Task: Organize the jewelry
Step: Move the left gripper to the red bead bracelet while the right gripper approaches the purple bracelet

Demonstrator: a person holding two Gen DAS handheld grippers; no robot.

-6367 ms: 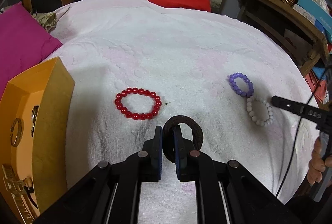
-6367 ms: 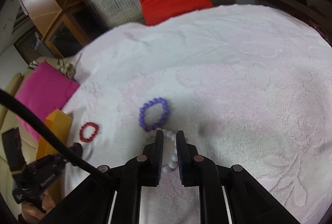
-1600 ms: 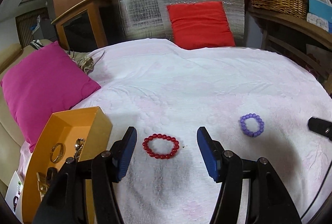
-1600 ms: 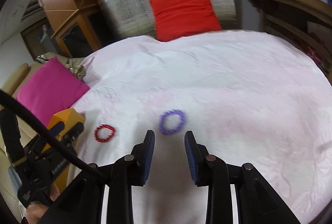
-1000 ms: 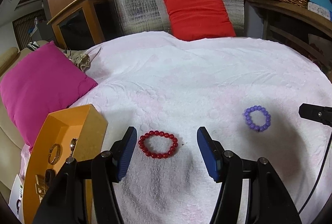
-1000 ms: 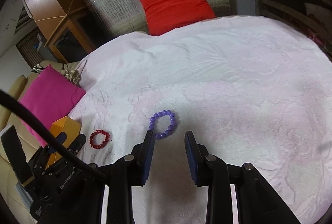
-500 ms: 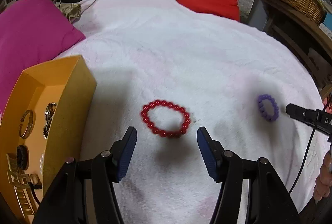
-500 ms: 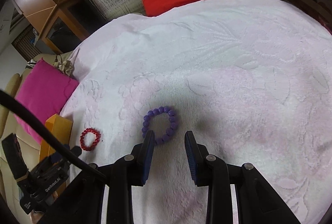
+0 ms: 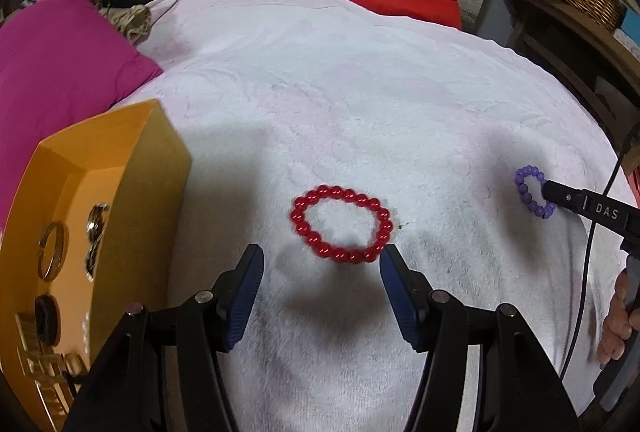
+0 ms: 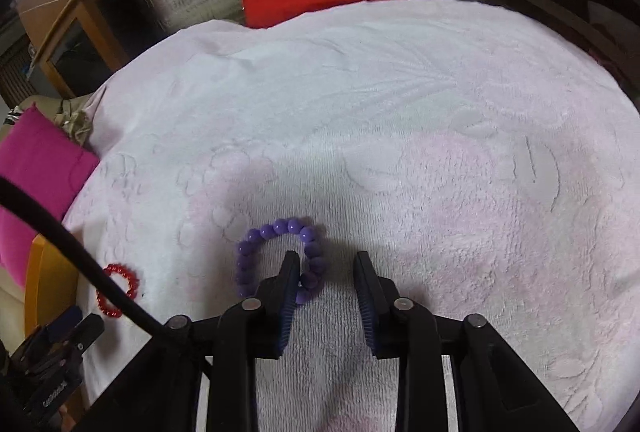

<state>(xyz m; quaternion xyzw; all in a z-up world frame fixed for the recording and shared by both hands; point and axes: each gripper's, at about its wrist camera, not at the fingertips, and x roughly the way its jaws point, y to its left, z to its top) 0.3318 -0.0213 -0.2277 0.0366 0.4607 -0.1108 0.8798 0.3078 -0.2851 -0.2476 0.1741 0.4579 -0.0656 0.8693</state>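
Reached for the last two loose bracelets on the white towel [image 9: 360, 91] — left gripper [image 9: 322, 272] spread wide just short of the red bracelet [image 9: 340, 228], right gripper [image 10: 326, 272] narrowing, still unclamped, astride the purple bracelet [image 10: 276, 256] — next, probably, pinching each and carrying it to the orange box [image 9: 132, 191].

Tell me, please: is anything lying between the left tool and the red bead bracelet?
Nothing visible does. The red bead bracelet lies flat on the white cloth, just ahead of the open left tool, with only bare cloth between them.
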